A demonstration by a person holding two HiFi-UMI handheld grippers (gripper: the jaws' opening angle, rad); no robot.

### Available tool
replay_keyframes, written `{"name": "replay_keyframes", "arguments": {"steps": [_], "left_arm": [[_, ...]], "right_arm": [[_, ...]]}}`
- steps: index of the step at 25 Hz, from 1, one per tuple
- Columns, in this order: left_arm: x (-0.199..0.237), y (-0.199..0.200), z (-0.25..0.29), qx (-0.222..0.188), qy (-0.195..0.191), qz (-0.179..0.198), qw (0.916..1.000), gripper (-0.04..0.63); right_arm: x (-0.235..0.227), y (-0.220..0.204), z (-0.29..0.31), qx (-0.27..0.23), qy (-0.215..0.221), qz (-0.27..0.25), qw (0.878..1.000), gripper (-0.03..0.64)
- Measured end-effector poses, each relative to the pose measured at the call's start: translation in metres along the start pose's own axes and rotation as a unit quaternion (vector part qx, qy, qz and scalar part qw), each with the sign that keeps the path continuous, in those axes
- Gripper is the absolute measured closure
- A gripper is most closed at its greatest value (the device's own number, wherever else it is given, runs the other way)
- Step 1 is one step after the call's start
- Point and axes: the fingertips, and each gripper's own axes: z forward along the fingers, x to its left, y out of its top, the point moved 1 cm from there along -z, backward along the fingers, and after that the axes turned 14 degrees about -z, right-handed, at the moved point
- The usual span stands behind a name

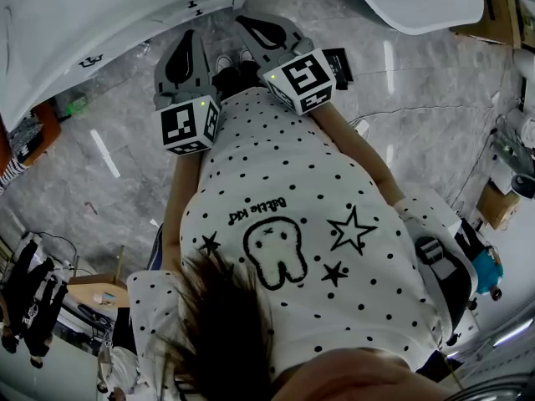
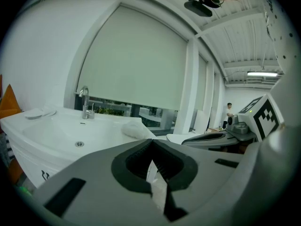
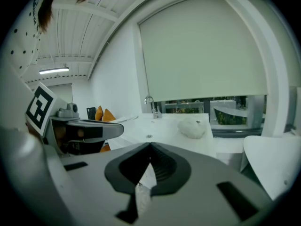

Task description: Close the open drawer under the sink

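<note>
Left hand-held gripper (image 2: 151, 144): jaws closed, tips meeting, nothing between them. Right hand-held gripper (image 3: 150, 147): same, jaws together and empty. We see both held side by side in front of the person's dotted shirt (image 1: 292, 224), marker cubes (image 1: 191, 125) facing up, noses aimed at the sink (image 2: 51, 140) and apart from it.

Task's thing: we cannot make out the drawer in any view. Head view gives only the sink's top and its white front face with a small logo (image 1: 90, 61); whatever is under that is hidden by the rim. Both gripper views look across the sink top, above drawer level.

Containers:
- sink basin: white, drain (image 2: 80, 144) at the bottom, faucet (image 2: 84, 102) upright on the back edge.
- shallow white dish (image 2: 40, 113) on the sink top, just left of the faucet; contents too small to tell.
- crumpled white lump (image 2: 136, 128) lies on the sink top right of the basin, outside the bowl.

Second white basin edge (image 3: 273, 164) sits at the right gripper view's right. Grey marble floor (image 1: 109, 182) below.
</note>
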Motion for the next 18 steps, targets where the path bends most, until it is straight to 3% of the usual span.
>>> {"name": "replay_keyframes", "arguments": {"steps": [18], "left_arm": [[0.0002, 0.0031, -0.0083, -0.007, 0.007, -0.004, 0.9999, 0.591]], "right_arm": [[0.0052, 0.0014, -0.0021, 0.003, 0.002, -0.005, 1.0, 0.603]]}}
